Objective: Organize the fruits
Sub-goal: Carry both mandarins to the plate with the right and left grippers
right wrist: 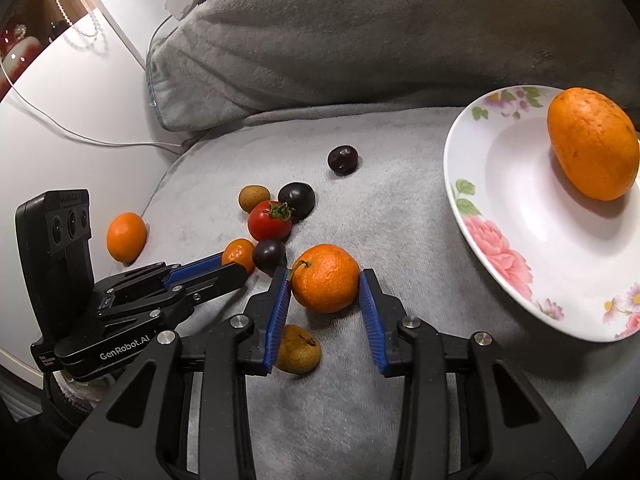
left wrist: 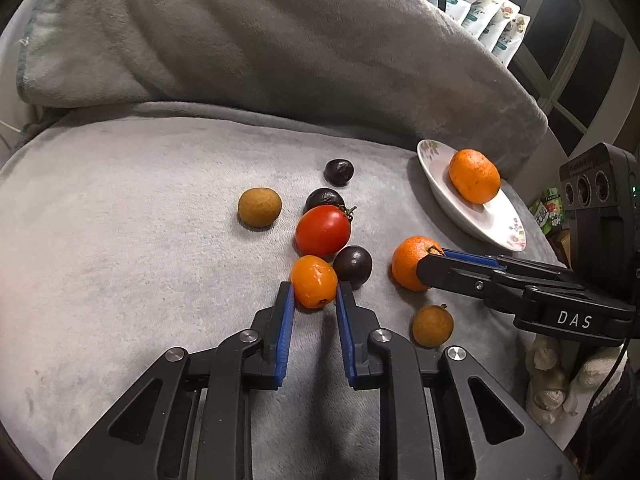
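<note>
Covering your seat, the grey blanket carries the fruit, the plate at its right edge. Your left gripper clamps the small orange fruit. Your right gripper hugs the tangerine, contact unclear.

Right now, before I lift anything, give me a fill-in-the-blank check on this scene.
1. The plate holds only ___ large orange fruit.
2. The mandarin lies between the fingers of the ___ hand-held gripper.
3. The small orange fruit is clamped by the ___ hand-held gripper.
4. ___ dark fruits lie on the blanket.
Missing words: one; right; left; three.
</note>
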Demonstrator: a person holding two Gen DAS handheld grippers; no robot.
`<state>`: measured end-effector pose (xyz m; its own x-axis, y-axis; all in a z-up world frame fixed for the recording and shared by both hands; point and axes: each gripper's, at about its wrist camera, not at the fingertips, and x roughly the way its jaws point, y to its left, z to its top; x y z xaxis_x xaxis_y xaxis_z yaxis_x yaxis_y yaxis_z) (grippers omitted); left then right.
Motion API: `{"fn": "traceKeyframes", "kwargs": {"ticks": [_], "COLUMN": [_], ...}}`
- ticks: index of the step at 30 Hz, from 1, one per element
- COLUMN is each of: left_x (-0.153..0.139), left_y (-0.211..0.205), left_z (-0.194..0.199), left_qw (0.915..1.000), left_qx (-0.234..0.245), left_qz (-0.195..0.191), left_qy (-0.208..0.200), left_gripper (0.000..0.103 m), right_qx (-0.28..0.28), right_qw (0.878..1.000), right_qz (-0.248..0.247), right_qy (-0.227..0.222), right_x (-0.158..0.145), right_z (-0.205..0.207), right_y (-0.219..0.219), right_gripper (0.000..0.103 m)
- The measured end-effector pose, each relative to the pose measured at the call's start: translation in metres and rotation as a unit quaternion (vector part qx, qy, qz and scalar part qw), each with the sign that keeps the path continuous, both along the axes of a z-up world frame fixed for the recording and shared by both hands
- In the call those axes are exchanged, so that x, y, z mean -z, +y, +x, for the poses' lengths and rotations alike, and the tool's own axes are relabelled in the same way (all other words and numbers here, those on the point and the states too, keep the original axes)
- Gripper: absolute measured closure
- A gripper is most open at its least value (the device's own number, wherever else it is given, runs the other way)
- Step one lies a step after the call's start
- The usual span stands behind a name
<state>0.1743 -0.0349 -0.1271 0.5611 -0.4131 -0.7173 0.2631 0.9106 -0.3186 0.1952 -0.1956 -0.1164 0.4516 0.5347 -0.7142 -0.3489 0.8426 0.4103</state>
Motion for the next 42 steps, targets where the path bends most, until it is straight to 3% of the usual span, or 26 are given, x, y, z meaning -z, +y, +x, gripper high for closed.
{"fn": "traceKeyframes", "kwargs": {"ticks": [11, 26, 42], "left_x": [-0.017, -0.036, -0.041], "left_y": [0.003, -0.049, -0.107], "left_z": [-0.016, -0.015, -0.001], "left_qw": [0.9992, 0.9971, 0.9952], "left_qx": [0.003, 0.045, 0.083], "left_qz": [-0.036, -0.054, -0.038], "left_qy": [-0.014, -0.03, -0.033], "left_gripper": [0.084, 0.084, 0.084], "right_qx": [0.013, 0.072, 0.109], "right_qw": [1.0, 0.996, 0.991], "right_qz": [0.003, 0.015, -0.016], "right_qy": [-0.027, -0.055, -0.077], "right_x": [-0.018, -0.04, -0.043], "right_z": [-0.021, -0.045, -0.048], "right_y": [-0.022, -0.095, -0.135], "right_gripper": [0.067, 0.067, 0.067]}}
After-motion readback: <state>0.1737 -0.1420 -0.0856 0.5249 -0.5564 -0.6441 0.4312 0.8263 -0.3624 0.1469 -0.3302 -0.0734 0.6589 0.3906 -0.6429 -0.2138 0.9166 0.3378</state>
